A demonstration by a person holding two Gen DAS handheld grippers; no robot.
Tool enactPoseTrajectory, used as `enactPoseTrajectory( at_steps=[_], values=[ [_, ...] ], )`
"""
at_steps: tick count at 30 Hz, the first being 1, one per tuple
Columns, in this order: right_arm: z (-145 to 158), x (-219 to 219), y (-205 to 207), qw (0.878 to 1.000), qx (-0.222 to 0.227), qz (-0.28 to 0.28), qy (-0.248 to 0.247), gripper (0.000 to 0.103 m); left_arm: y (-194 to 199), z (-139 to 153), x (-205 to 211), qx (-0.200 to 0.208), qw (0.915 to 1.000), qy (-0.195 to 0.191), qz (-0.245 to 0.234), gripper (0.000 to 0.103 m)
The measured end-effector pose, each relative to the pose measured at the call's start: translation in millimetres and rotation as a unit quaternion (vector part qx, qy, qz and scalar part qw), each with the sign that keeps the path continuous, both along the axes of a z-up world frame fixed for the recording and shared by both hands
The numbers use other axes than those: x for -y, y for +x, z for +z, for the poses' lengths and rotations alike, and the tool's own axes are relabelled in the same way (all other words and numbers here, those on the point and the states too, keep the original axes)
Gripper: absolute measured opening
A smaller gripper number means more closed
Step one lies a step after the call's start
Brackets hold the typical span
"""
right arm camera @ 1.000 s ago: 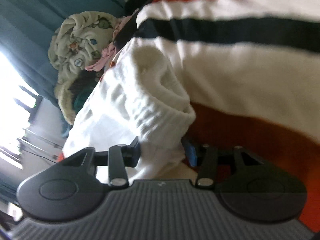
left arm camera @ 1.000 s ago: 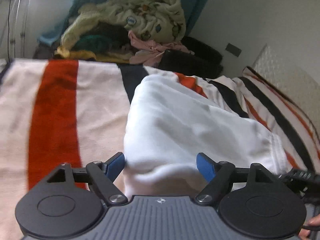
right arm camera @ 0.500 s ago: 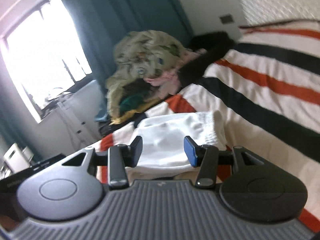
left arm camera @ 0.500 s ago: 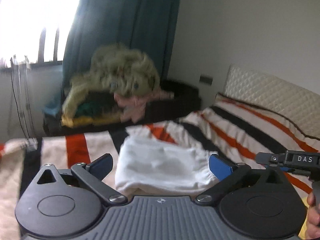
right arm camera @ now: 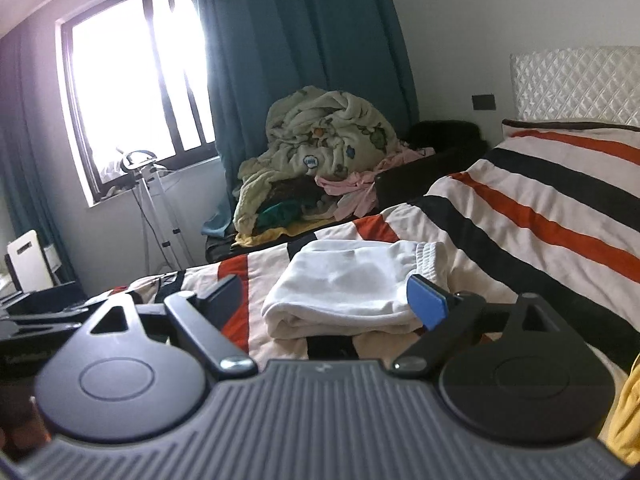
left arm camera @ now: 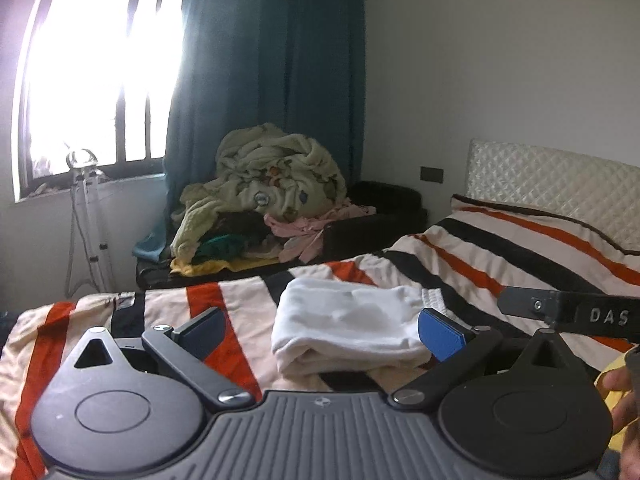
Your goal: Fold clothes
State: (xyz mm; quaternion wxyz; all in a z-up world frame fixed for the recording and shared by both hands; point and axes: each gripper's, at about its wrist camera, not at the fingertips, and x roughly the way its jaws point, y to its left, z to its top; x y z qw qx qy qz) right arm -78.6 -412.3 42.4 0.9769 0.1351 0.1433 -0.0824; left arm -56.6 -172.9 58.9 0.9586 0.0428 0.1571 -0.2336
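Both hand-held grippers (left arm camera: 320, 334) level, jaws wide.

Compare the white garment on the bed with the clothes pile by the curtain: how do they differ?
The white garment is folded flat in neat layers; the clothes pile is crumpled and heaped high. The garment is one plain white piece; the pile mixes a printed cream blanket, pink, green and yellow items. The garment lies on the striped bedspread; the pile sits beyond the bed. Neither gripper touches them.

The folded white garment (left arm camera: 352, 328) had its near edge hidden behind the gripper body. A hand (left arm camera: 624, 400) (right edge, left wrist view) was cut off, and the window (left arm camera: 100, 80) was blown out.
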Motion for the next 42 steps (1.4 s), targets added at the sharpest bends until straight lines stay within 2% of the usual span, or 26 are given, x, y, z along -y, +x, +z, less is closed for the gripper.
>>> enactPoseTrajectory(
  at_steps=[4,12,18,24,42],
  values=[
    [-21.4,-13.8,2.5,1.000,0.006,-0.015,-0.022,0.090,-1.1,-16.3,-11.8,-0.003,0.9999,-0.014,0.006,0.103],
    [-47.4,-27.3,19.5,0.997,0.015,-0.043,-0.062,0.090,14.8,-44.2,-13.8,-0.018,0.9998,-0.004,0.012,0.103],
    [-83.7,-34.6,40.0,0.998,-0.009,-0.037,-0.054,0.090,29.1,-69.0,-13.6,-0.033,0.9992,0.001,0.024,0.103],
    [-87.7,-34.7,46.5,0.997,-0.016,-0.047,-0.057,0.090,35.4,-80.4,-14.8,-0.043,0.9985,0.007,0.032,0.103],
    [-89.3,-44.1,51.2,0.995,-0.031,-0.047,-0.085,0.090,36.5,-86.2,-19.0,-0.053,0.9973,0.012,0.050,0.103]
  ],
)
